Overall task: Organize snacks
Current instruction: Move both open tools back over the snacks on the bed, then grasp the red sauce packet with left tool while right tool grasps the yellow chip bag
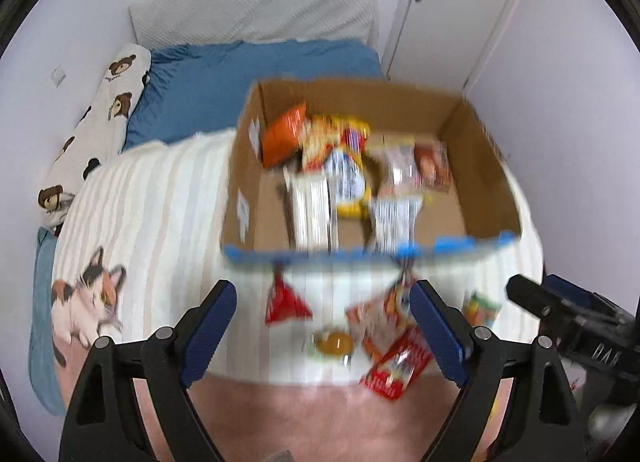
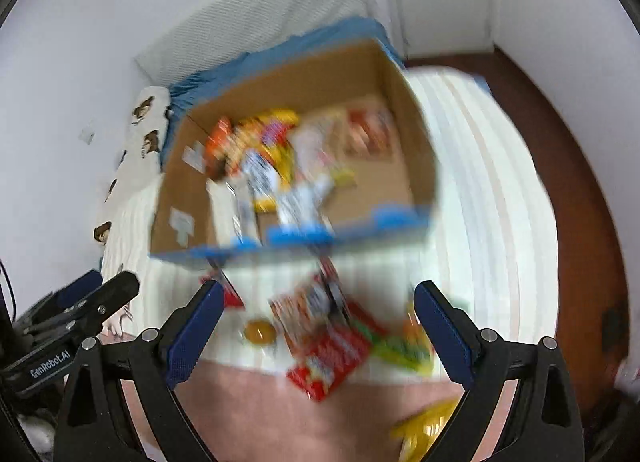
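Hovering above the bed (image 1: 160, 198), the left tool (image 1: 324, 326) and right tool (image 2: 318, 330) both gape wide, holding nothing. Loose snack packets (image 2: 332, 346) lie on the striped blanket (image 2: 480, 190) just before the cardboard box (image 1: 476, 166), where more snacks (image 1: 344, 166) sit.

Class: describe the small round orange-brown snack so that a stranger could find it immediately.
Start at the cardboard box on the bed. Loose packets lie on the striped blanket before its blue-edged front. Among them, the round orange-brown snack is the only small, round item; its neighbours are flat packets.
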